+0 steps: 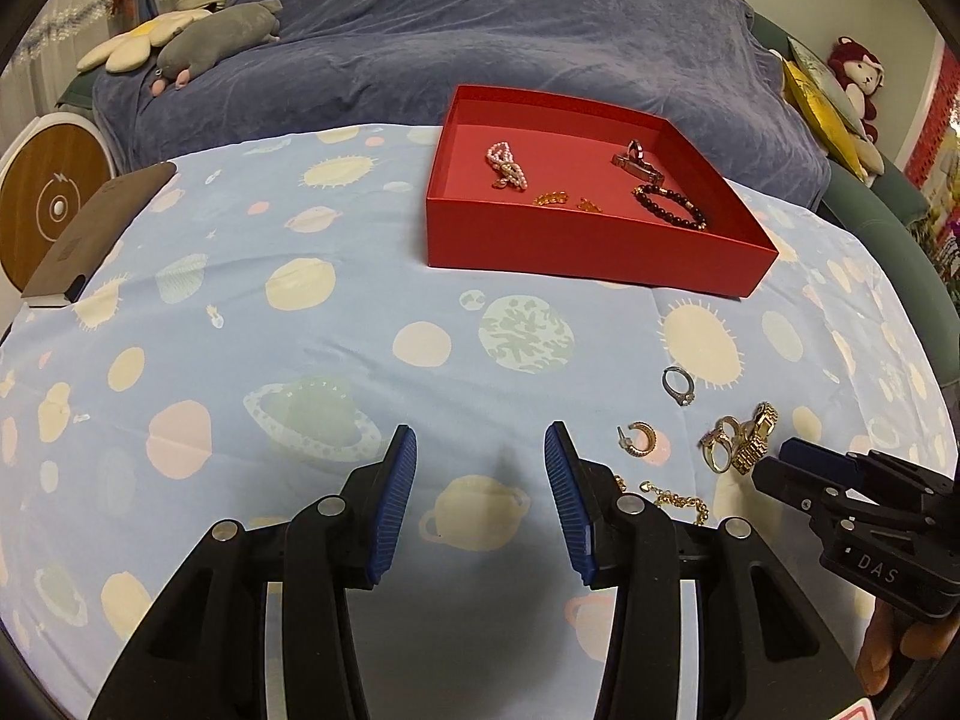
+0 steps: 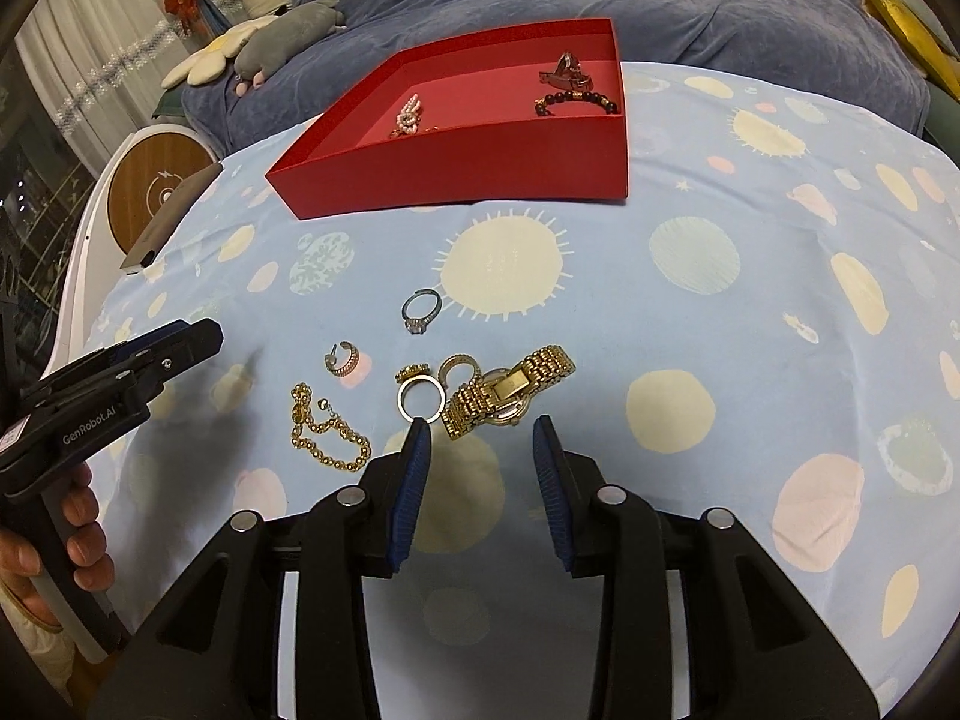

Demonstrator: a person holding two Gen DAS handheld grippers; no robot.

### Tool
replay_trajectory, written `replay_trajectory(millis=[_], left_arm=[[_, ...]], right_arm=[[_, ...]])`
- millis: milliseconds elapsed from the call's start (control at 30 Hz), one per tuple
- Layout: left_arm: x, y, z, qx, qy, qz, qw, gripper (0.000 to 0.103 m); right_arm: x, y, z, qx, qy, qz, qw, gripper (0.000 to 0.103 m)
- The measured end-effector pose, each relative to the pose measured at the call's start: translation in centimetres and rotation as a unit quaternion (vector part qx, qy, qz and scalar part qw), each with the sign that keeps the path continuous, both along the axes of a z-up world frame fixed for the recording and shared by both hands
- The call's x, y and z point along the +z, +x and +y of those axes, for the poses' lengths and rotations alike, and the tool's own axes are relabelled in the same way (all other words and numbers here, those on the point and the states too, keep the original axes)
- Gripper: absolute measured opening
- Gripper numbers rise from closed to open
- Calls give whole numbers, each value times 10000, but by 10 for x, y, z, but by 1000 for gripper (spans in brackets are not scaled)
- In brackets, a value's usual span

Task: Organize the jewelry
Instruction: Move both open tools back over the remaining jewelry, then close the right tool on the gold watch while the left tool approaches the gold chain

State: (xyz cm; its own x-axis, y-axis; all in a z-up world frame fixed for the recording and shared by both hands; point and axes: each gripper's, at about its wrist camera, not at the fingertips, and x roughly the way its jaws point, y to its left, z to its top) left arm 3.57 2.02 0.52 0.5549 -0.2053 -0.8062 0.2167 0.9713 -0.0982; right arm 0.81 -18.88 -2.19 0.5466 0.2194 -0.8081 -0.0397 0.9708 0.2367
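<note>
A red box [image 1: 576, 252] [image 2: 480, 171] at the far side of the cloth holds a pearl bracelet [image 1: 506, 163], a dark bead bracelet [image 1: 672, 207], a metal clasp piece [image 1: 635, 161] and small amber pieces [image 1: 551, 198]. Loose on the cloth lie a silver ring [image 2: 420, 311], a hoop earring [image 2: 345, 358], a gold chain bracelet [image 2: 327, 429], a gold ring [image 2: 420, 399] and a gold watch [image 2: 510, 390]. My right gripper [image 2: 483, 438] is open and empty just short of the watch. My left gripper [image 1: 480, 450] is open and empty, left of the jewelry.
A blue planet-print cloth [image 1: 300, 330] covers the surface. A dark flat case [image 1: 90, 234] lies at its left edge beside a round wooden-faced device [image 1: 51, 204]. A purple blanket [image 1: 480, 30] with plush toys [image 1: 222, 42] lies behind the box.
</note>
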Motion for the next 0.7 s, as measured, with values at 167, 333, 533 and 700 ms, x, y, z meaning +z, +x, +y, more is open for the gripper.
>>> replay_trajectory(millis=[167, 333, 533, 700], left_arm=[[-2, 0, -2, -3, -19, 50, 10000, 43], [-1, 0, -3, -18, -43, 42, 10000, 43], [-2, -1, -3, -38, -48, 65, 10000, 43], [-5, -3, -5, -71, -74, 136, 9999, 43]], right_arm=[[-2, 7, -1, -112, 0, -24, 9999, 37], [-5, 13, 0, -163, -70, -46, 9998, 36], [-5, 11, 1, -97, -362, -83, 9993, 35], [-5, 7, -8, -136, -376, -59, 9992, 34]])
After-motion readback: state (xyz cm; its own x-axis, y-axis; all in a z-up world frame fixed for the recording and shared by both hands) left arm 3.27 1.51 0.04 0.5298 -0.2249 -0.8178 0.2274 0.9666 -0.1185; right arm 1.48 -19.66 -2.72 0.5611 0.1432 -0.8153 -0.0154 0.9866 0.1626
